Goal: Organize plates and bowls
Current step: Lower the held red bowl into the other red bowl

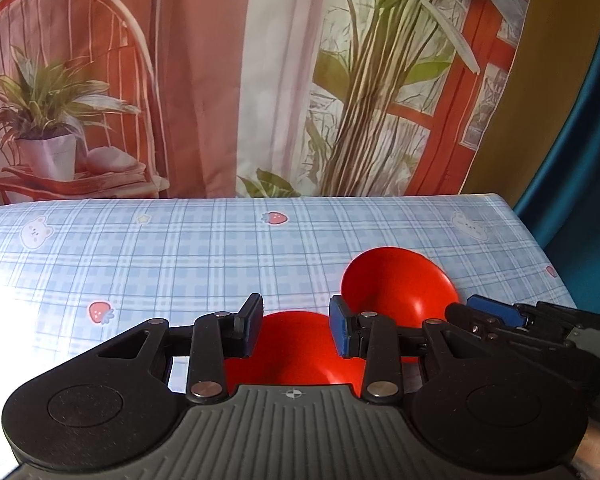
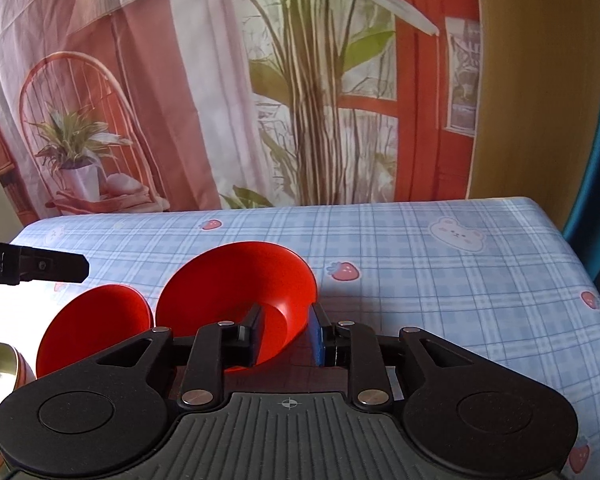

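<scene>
Right wrist view, left tool [image 2: 82,268] lettered perhaps "t.AI", red bowl [image 2: 236,280]

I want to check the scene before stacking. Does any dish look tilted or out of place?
Yes. The larger red bowl is tipped up on its side, its opening facing the camera, with the right tool open around its rim. The smaller red bowl beside it leans the same way. Nothing looks spilled or broken.
</scene>
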`<state>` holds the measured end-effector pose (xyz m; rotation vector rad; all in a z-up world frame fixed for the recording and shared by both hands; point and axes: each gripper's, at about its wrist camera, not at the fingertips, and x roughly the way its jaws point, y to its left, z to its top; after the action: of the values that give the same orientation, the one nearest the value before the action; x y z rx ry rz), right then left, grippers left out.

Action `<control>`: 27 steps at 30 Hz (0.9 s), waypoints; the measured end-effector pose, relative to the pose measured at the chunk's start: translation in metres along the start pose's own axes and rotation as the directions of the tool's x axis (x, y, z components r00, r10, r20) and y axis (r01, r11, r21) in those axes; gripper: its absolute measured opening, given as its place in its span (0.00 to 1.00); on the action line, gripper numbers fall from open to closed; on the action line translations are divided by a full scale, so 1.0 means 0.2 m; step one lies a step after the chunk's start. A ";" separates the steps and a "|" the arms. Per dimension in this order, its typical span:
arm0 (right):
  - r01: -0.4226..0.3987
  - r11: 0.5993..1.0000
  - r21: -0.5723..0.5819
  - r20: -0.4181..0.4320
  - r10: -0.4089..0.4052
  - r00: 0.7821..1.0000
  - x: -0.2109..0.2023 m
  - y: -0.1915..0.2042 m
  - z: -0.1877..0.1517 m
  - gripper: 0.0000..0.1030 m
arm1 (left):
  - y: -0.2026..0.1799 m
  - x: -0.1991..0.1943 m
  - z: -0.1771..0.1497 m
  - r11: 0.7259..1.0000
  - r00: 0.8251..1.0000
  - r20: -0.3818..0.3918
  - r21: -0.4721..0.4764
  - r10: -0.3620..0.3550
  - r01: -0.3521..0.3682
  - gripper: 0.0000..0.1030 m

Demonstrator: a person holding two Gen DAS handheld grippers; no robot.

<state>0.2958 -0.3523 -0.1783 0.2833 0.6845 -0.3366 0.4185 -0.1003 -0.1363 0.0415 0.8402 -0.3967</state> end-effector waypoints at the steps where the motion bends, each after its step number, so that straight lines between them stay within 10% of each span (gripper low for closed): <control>1: -0.001 1.000 0.012 0.003 0.001 1.000 0.00 -0.01 0.00 0.22 | -0.02 0.02 0.02 1.000 1.000 -0.007 0.004 -0.004 0.004 0.37; 27: -0.103 0.979 0.178 0.034 0.098 0.995 0.05 -0.09 -0.09 0.22 | -0.20 0.37 0.05 0.994 0.988 -0.130 0.069 -0.080 0.090 0.37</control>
<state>0.2856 -0.3642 -0.2003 0.4833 0.6135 -0.3049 0.4552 -0.1633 -0.1781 0.1015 0.9544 -0.5101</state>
